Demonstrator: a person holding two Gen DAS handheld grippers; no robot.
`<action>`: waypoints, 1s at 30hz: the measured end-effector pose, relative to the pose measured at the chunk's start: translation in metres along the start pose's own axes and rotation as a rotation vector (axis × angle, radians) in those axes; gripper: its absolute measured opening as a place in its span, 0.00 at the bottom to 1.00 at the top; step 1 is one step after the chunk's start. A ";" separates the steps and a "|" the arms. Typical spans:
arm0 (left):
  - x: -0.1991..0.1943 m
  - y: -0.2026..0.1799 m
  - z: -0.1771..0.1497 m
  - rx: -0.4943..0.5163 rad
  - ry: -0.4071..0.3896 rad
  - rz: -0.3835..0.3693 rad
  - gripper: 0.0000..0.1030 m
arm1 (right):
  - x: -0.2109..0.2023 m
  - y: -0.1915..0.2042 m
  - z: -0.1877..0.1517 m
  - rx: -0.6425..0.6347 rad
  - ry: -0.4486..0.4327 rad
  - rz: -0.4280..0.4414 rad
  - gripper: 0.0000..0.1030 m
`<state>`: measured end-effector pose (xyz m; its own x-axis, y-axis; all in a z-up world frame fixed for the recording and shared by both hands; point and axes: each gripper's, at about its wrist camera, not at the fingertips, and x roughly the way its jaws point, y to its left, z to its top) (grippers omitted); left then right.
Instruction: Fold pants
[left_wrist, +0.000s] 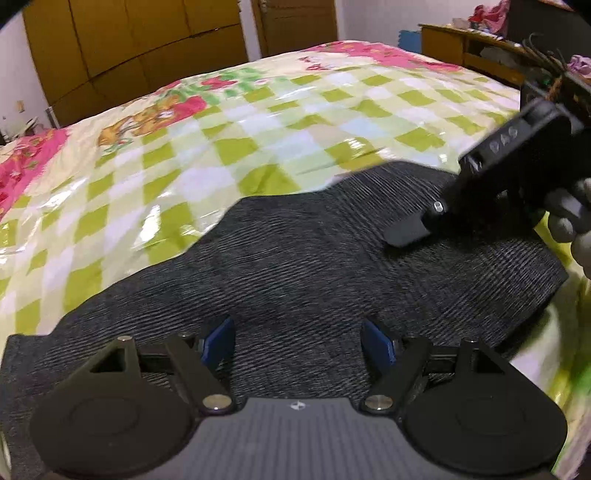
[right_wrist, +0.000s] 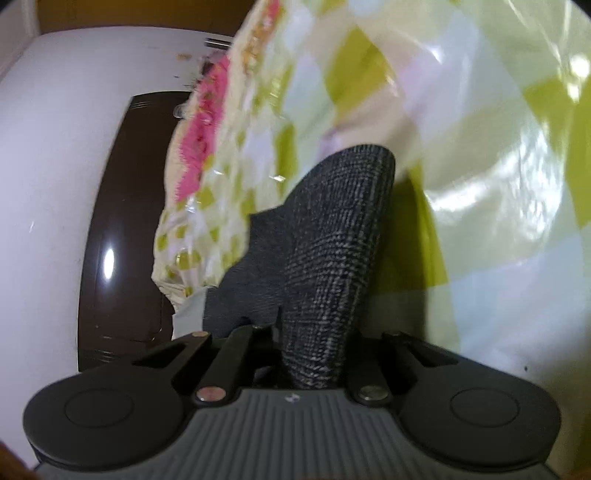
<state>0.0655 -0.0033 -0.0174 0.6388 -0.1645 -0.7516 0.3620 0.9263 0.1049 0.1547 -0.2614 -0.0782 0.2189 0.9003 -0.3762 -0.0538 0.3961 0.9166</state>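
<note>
The dark grey checked pants lie spread across the bed in the left wrist view. My left gripper is open just above the pants' near part, blue pads apart, holding nothing. My right gripper reaches in from the right and rests on the pants' right part. In the right wrist view the right gripper is shut on a raised fold of the pants, which stands up between its fingers.
The bed carries a glossy green-and-white checked cover with pink flower edges. A brown wardrobe and door stand behind. A wooden desk with clutter is at the far right. The bed's edge and dark floor show at left.
</note>
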 end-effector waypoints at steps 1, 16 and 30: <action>0.001 -0.004 0.003 -0.004 -0.006 -0.015 0.84 | -0.007 0.004 0.000 -0.012 -0.011 0.014 0.09; -0.008 0.002 0.013 0.070 -0.091 0.135 0.84 | -0.099 0.054 0.017 -0.141 -0.222 -0.246 0.09; -0.031 0.037 -0.039 0.013 -0.025 0.199 0.84 | 0.017 0.184 -0.011 -0.439 -0.071 -0.349 0.09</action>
<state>0.0323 0.0491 -0.0161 0.7150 0.0128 -0.6990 0.2356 0.9369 0.2581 0.1380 -0.1715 0.0831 0.3607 0.6944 -0.6227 -0.3636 0.7195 0.5917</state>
